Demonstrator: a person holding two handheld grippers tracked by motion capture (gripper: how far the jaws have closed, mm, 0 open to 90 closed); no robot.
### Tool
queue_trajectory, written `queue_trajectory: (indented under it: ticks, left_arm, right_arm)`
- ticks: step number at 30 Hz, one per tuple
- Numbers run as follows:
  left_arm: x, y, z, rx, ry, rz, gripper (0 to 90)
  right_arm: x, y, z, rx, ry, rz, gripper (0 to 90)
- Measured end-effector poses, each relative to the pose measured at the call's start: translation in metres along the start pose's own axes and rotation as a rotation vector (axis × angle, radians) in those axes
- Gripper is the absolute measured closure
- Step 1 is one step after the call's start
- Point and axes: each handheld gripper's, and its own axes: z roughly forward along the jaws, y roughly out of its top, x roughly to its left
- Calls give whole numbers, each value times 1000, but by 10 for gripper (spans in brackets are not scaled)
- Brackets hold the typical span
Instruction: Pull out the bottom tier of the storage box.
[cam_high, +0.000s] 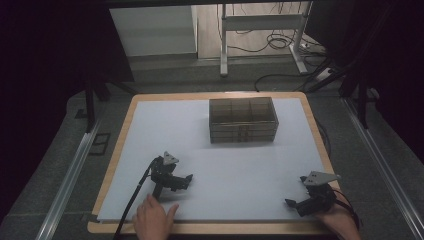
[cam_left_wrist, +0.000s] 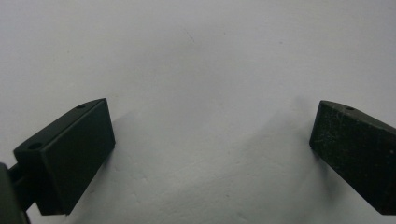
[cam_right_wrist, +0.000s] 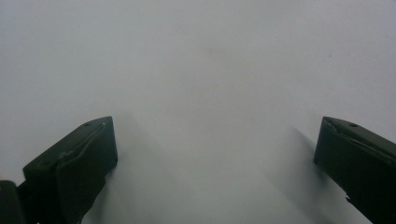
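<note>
- Left hand: at the near table edge, about 7 o'clock from the sheet's centre, resting flat on the white sheet just behind its tool.
- Left gripper: lies on the sheet just ahead of that hand, jaws pointing toward 3 o'clock. The left gripper view shows the two black jaws spread wide, with bare white sheet between them and nothing gripped.
- Right hand: at the near right corner, about 5 o'clock.
- Right gripper: rests low over the sheet, jaws pointing toward 9 o'clock. The right gripper view shows its jaws wide apart over bare sheet, holding nothing.
- Compartment box: a translucent dark box divided into cells, standing on the far half of the sheet at 12 o'clock, well apart from both grippers.
- Wooden table: its edge frames the sheet.
</note>
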Motion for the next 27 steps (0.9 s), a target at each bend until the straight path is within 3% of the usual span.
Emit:
queue_trajectory:
  ticks: [27]
  left_arm:
    - [0, 0, 0, 0, 2, 1, 0]
  right_arm:
    - [1, 0, 1, -6, -10, 3, 0]
